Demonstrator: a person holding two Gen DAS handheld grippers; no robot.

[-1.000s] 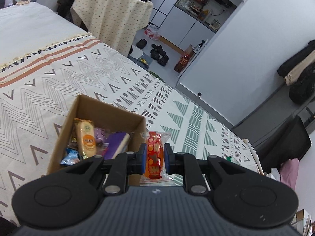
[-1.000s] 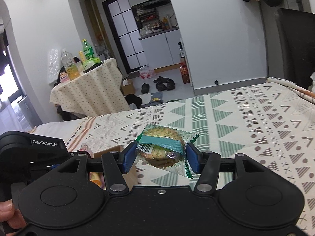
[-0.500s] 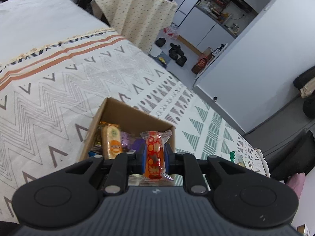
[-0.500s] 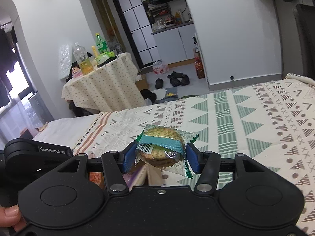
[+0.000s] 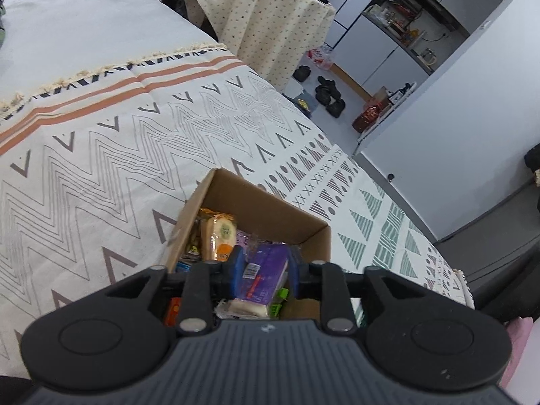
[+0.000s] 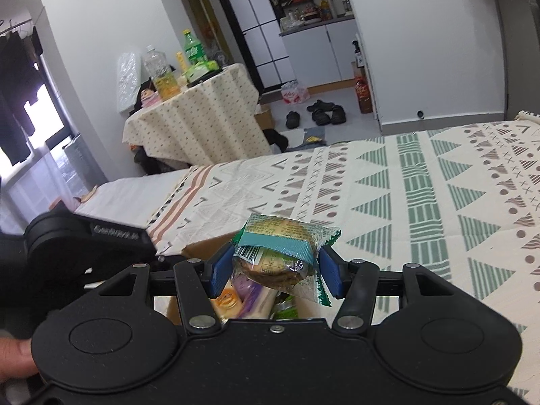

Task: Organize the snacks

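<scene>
Place: I work in a small lived-in home.
Bed: patterned bedspread [image 6: 422, 182] under me.
Table: draped side table [image 6: 195, 125] with bottles.
Kitchenette: white cabinets [image 6: 324, 50].
Floor: shoes [image 6: 320, 114] lying about.

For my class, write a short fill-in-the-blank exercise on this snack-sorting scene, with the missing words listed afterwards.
1. The snacks lie in an open ____ box.
2. The right gripper grips a wrapped ____.
3. The box stands on a patterned ____.
4. The left gripper is over the box, its jaws holding ____.

Missing words: cardboard; biscuit; blanket; nothing
</scene>
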